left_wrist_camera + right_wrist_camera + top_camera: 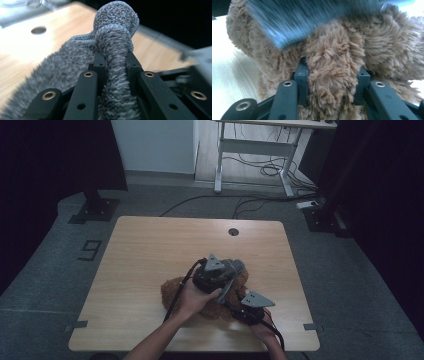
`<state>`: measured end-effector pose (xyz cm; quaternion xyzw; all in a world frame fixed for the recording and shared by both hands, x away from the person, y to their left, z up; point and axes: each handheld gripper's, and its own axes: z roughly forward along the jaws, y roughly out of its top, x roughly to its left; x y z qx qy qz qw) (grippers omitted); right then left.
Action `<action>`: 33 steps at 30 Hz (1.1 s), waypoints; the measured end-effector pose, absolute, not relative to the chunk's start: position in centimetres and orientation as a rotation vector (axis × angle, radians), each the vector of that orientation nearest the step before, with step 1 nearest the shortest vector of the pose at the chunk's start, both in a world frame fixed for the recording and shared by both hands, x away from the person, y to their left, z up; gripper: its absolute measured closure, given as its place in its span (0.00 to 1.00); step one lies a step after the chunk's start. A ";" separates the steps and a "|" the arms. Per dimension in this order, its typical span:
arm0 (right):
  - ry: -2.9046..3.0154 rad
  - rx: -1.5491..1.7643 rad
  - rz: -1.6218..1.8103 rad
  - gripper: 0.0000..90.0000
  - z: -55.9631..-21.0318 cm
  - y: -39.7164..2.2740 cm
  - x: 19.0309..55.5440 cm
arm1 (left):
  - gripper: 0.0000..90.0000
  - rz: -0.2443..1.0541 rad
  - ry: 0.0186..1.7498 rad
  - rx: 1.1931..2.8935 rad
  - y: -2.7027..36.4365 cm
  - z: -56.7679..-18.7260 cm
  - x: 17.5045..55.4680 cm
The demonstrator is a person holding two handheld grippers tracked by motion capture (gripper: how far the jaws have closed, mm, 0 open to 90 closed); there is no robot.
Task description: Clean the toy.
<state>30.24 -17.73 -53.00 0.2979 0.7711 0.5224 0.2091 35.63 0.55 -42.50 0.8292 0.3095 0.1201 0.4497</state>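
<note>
while the person's two forearms came in from the bottom edge of the high view, both grippers met over a heap of plush on the wooden table (pixel 135 255), a little right of centre and low in the frame. the left gripper (pixel 216 276) sat above and just left of the right gripper (pixel 250 307), the two close together, each with a grey three-cornered plate on top. under them lay the brown plush toy (pixel 172 290), its fur spreading to the left of the left hand (pixel 192 300), and a grey plush piece (pixel 236 266) showed at the upper right of the left gripper.

in the left gripper view, the black jaws were clamped tight on a narrow fold of the grey plush piece (pixel 113 50), which rose between them to a rounded knob near the top centre; the table's round hole (pixel 38 30) lay at upper left.

in the right gripper view, the jaws were closed on a thick tuft of the brown plush toy (pixel 332 60) at centre, pads pressed into the fur. a blurred grey streak crossed the upper left, perhaps the grey piece, though the blur made it hard to say.
</note>
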 end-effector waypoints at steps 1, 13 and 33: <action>2.145 0.829 1.453 0.66 -53.0 -17.7 30.2 | 0.85 0.271 0.787 2.060 0.4 -43.0 36.1; 2.148 0.843 1.467 0.66 -53.0 -17.7 30.2 | 0.85 0.400 0.874 1.976 9.1 -45.3 33.9; 2.146 0.871 1.493 0.66 -53.2 -18.0 30.5 | 0.85 0.446 1.030 1.870 17.3 -46.3 32.7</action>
